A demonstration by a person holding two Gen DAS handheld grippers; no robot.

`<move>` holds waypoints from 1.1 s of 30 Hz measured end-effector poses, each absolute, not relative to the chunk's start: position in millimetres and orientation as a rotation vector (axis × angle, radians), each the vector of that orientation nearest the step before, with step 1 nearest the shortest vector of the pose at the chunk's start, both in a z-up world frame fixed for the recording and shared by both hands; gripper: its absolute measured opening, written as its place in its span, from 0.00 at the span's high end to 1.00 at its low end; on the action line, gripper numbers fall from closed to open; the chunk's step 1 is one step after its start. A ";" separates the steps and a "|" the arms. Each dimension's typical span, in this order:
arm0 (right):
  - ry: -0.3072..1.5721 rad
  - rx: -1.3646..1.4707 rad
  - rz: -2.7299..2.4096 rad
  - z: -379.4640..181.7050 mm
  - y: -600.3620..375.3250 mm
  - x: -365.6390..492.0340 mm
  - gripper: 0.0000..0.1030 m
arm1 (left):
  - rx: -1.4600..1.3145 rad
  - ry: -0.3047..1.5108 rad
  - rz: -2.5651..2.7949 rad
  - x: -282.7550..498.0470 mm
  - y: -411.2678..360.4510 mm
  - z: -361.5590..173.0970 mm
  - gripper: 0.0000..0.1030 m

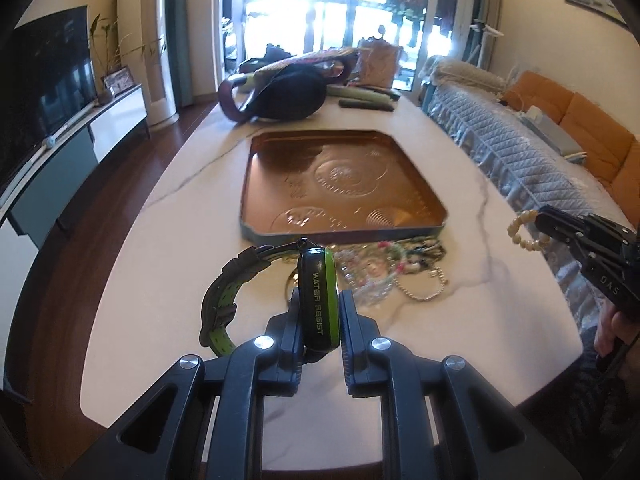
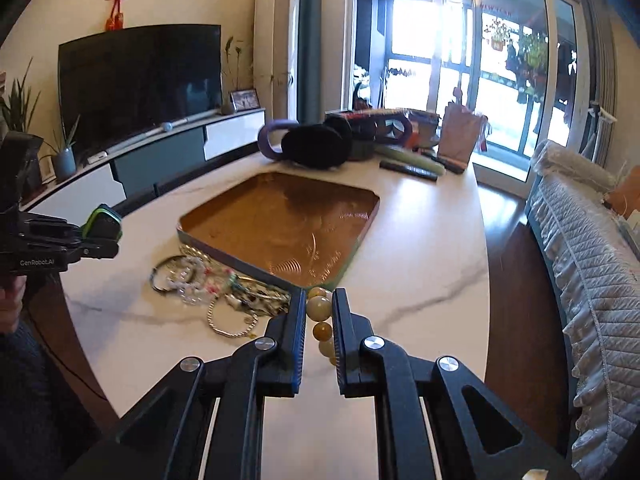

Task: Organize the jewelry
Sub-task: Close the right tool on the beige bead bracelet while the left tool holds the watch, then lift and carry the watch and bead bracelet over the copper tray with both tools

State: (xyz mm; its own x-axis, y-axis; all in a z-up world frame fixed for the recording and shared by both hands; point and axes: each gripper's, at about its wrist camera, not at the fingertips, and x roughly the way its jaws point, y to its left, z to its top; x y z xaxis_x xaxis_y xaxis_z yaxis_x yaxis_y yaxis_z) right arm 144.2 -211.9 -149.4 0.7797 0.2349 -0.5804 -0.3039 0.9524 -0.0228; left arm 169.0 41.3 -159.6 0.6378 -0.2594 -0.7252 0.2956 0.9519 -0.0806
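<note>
Two grippers hover over my marble table (image 1: 160, 280): left gripper (image 1: 319, 300) pinches a green watch (image 1: 318, 300), right gripper (image 2: 319, 300) clamps a bead bracelet (image 2: 322, 320), above the jewelry pile (image 2: 224, 292) beside the copper tray (image 2: 280, 224).

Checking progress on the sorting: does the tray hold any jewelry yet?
No. The tray shows only its bare copper floor; the jewelry pile lies outside its near edge.

Readable stuff: the watch (image 1: 319, 304) has "WATER RESIST" printed along its side. The left gripper (image 2: 100, 236) body says "GenRobot.AI" in the right wrist view. On the right gripper (image 1: 538, 226) I can only make out "DAS", rest is cut off.
</note>
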 end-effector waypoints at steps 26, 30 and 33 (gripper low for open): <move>0.385 0.032 0.451 17.0 -157.1 158.4 0.89 | -0.055 0.467 -0.487 153.6 -3.0 16.4 0.84; 0.388 0.065 0.456 12.2 -157.1 167.9 0.89 | -0.089 0.453 -0.479 165.8 -0.4 16.6 0.84; 0.402 0.069 0.452 2.1 -155.9 179.2 0.89 | -0.106 0.476 -0.479 178.0 -3.9 7.6 0.84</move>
State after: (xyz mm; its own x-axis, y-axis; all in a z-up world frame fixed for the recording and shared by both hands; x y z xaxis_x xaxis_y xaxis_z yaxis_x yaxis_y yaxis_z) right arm 179.2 -155.9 2.1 0.8227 0.4383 -0.3620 -0.4112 0.8986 0.1533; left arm 178.0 -3.9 7.6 0.7805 -0.4668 -0.4158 0.4184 0.8843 -0.2075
